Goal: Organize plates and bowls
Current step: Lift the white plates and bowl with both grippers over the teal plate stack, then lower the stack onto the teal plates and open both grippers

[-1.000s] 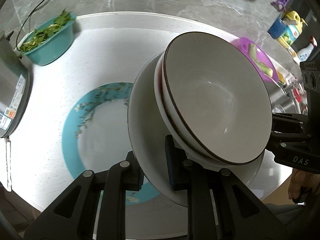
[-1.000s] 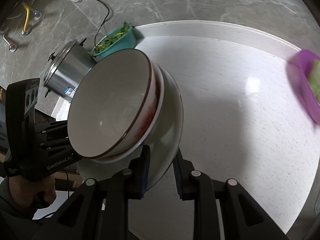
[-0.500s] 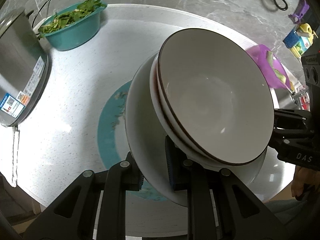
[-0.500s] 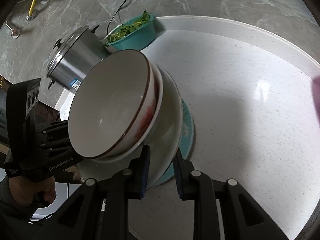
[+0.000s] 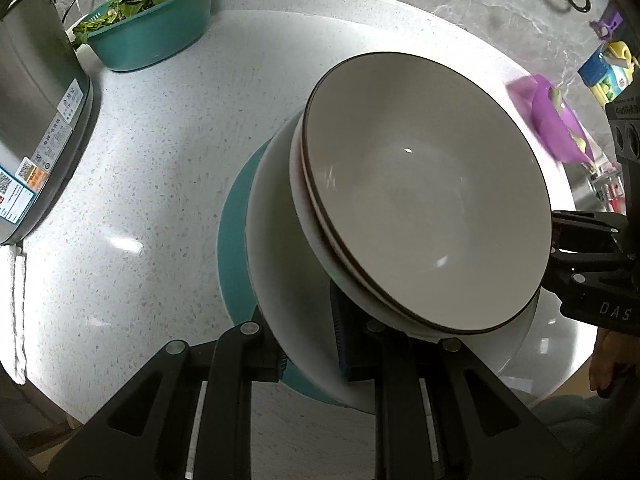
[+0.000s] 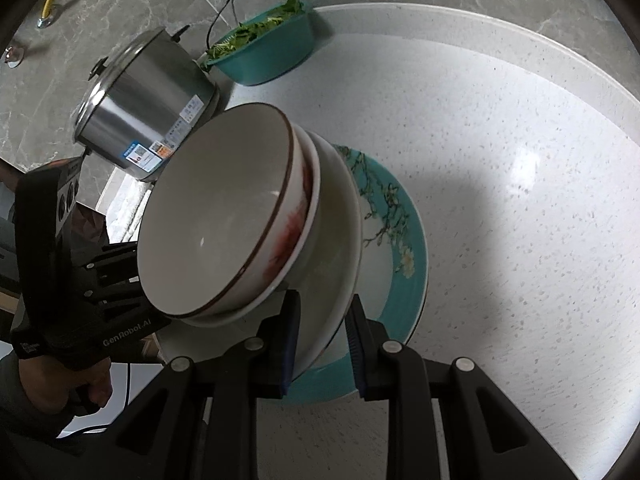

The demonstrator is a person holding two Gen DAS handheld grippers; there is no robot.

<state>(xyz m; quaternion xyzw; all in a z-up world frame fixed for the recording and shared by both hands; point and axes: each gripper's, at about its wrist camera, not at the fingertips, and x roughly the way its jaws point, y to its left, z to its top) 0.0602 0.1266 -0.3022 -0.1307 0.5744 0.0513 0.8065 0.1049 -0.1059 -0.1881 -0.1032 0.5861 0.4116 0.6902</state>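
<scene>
A white plate (image 5: 280, 280) carries two stacked white bowls with brown rims, the top bowl (image 5: 428, 200) empty. My left gripper (image 5: 308, 344) is shut on the plate's near rim. At the plate's far side my right gripper (image 5: 580, 264) grips the opposite rim. In the right wrist view, my right gripper (image 6: 323, 340) pinches the white plate (image 6: 340, 248) below the top bowl (image 6: 216, 224), which has red marks outside. My left gripper (image 6: 116, 276) shows beyond, in a hand. The stack hangs tilted just over a teal floral plate (image 6: 404, 272) lying on the table, also visible as the teal plate (image 5: 232, 240).
The round white speckled table (image 6: 520, 240) holds a steel pot (image 5: 36, 120) at the left edge and a teal basin of greens (image 5: 152, 32) at the back. A purple bowl (image 5: 556, 120) sits far right. A white cloth (image 5: 16, 312) lies beside the pot.
Both grippers have carried the plate with its bowls sideways and lower. The stack now covers most of the teal plate. The grips have not changed.
</scene>
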